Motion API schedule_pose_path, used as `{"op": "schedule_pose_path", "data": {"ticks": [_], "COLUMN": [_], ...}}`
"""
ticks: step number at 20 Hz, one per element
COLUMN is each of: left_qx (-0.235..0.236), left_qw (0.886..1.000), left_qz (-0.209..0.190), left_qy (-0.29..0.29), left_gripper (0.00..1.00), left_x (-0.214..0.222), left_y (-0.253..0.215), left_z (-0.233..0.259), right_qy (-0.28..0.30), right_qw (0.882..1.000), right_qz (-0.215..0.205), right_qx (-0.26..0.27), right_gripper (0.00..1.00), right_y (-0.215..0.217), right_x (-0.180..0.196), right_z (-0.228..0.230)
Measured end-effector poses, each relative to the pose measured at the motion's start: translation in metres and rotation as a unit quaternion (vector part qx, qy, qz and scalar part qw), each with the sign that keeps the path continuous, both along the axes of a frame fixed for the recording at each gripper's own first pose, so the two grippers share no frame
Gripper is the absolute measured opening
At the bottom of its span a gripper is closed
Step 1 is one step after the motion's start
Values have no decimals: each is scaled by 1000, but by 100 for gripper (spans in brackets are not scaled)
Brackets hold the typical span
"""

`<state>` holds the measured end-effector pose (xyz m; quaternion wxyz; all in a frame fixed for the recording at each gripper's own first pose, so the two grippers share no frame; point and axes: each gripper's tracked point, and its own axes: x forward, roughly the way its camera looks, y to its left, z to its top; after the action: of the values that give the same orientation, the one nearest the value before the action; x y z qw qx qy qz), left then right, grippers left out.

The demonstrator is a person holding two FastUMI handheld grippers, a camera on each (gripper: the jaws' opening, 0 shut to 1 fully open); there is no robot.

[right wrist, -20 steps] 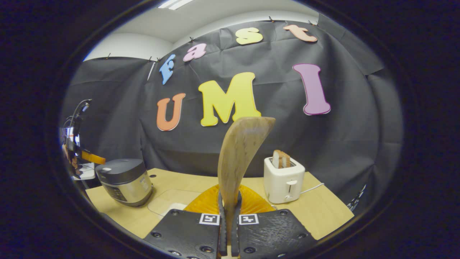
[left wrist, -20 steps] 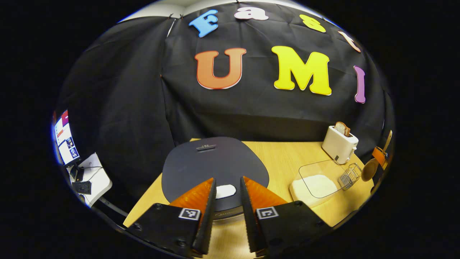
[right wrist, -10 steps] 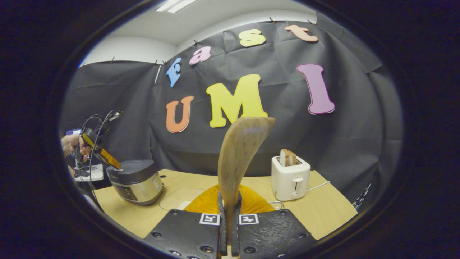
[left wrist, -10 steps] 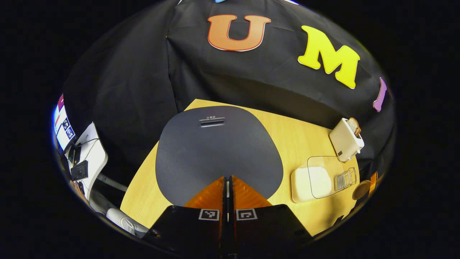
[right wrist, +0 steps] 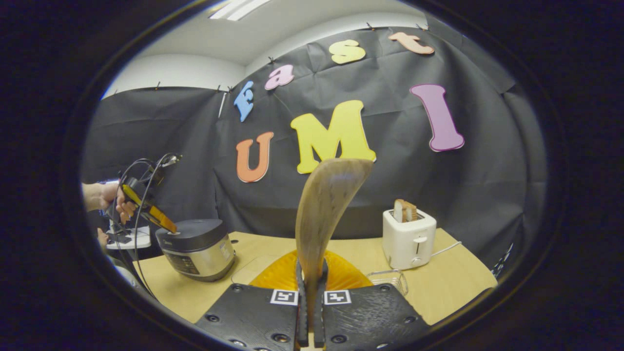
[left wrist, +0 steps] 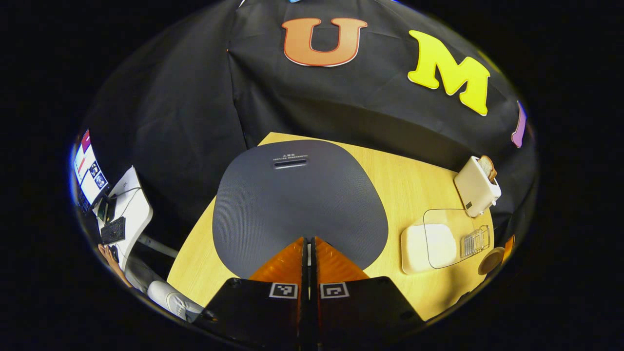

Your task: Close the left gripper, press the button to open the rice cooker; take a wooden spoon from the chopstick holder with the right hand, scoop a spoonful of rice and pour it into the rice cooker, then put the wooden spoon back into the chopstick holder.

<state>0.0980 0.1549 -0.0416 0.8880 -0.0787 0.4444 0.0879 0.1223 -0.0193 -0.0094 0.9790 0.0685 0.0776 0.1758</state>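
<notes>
1. Two fingers of the left claw [left wrist: 308, 240] are pressed together with nothing between them, their tips at the front edge of the rice cooker [left wrist: 297, 200] lid, which is down.
2. Right claw [right wrist: 310, 265] pinches the wooden spoon [right wrist: 325, 204] by its handle, bowl upright above the fingers.
3. From the right gripper view, the left claw [right wrist: 171, 229] touches the cooker's [right wrist: 197, 247] lid, a hand [right wrist: 105, 197] holding it.
4. Beyond, on the table [left wrist: 409, 180], a white tray of rice [left wrist: 425, 242] lies under a clear lid, just beside the wire chopstick holder [left wrist: 474, 241].
5. Farthest stands a white toaster [right wrist: 408, 239] with bread.
</notes>
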Motion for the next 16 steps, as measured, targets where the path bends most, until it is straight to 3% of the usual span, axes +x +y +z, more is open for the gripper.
{"op": "schedule_pose_path", "data": {"ticks": [2,3,4,5,6,7,8,9,12,14,15,16], "left_qx": [5,24,40,54,60,61,61,51,62,63,67,65], "left_qw": [999,997,994,990,986,982,979,978,972,969,966,965], "left_qz": [-14,-16,-16,-12,-5,2,11,13,14,12,14,19], "left_qy": [-40,-69,-102,-132,-159,-179,-193,-204,-225,-240,-249,-253], "left_gripper": [4,25,14,17,27,51,60,75,100,98,90,98], "left_x": [10,16,24,29,31,32,33,33,22,16,13,7], "left_y": [-6,-1,3,7,10,15,20,19,23,18,18,18], "left_z": [18,33,51,69,87,102,111,120,135,140,141,140], "right_qy": [-4,-9,-11,-10,-8,-7,-8,-12,-21,-21,-20,-19], "right_qw": [1000,1000,1000,1000,1000,1000,1000,1000,1000,1000,1000,1000], "right_qz": [1,-2,-5,-5,-4,-3,-4,-6,-7,-3,1,3], "right_qx": [0,0,-1,-3,-3,-2,-1,-2,-7,-12,-15,-18], "right_gripper": [5,5,5,5,5,5,5,5,5,5,5,5], "right_y": [1,0,-1,-1,1,1,1,1,0,5,9,13], "right_x": [-4,-6,-7,-8,-8,-9,-11,-13,-16,-16,-16,-14], "right_z": [6,9,10,10,10,11,15,19,26,28,29,29]}}
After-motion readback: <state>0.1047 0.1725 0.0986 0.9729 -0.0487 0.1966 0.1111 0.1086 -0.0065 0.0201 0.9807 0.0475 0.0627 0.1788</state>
